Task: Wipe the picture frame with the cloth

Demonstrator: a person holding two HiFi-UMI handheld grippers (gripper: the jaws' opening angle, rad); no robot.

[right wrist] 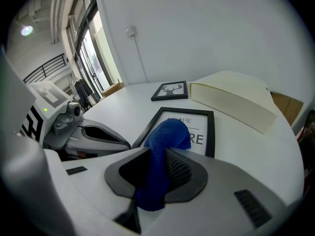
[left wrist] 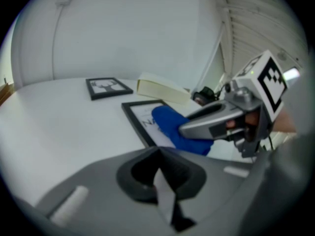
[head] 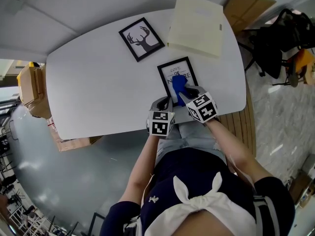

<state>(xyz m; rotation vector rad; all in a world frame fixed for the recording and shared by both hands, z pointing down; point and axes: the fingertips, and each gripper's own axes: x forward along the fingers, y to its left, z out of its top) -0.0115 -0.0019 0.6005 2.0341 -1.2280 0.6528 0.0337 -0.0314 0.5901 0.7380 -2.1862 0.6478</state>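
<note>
A black picture frame (head: 173, 68) with printed words lies on the white table (head: 98, 82) near its front edge. My right gripper (head: 183, 95) is shut on a blue cloth (head: 177, 87), and the cloth's free end rests on the frame's lower half. In the right gripper view the blue cloth (right wrist: 165, 139) rises from between the jaws over the frame (right wrist: 209, 127). My left gripper (head: 164, 103) sits just left of the frame, jaws together and empty. The left gripper view has the cloth (left wrist: 170, 127) and the right gripper (left wrist: 216, 119) over the frame (left wrist: 134, 114).
A second black frame with a deer picture (head: 141, 39) lies farther back on the left. A cream flat bag (head: 197, 25) lies at the back right of the table. Cardboard boxes (head: 30, 87) stand left of the table, and a dark chair (head: 275, 43) stands to the right.
</note>
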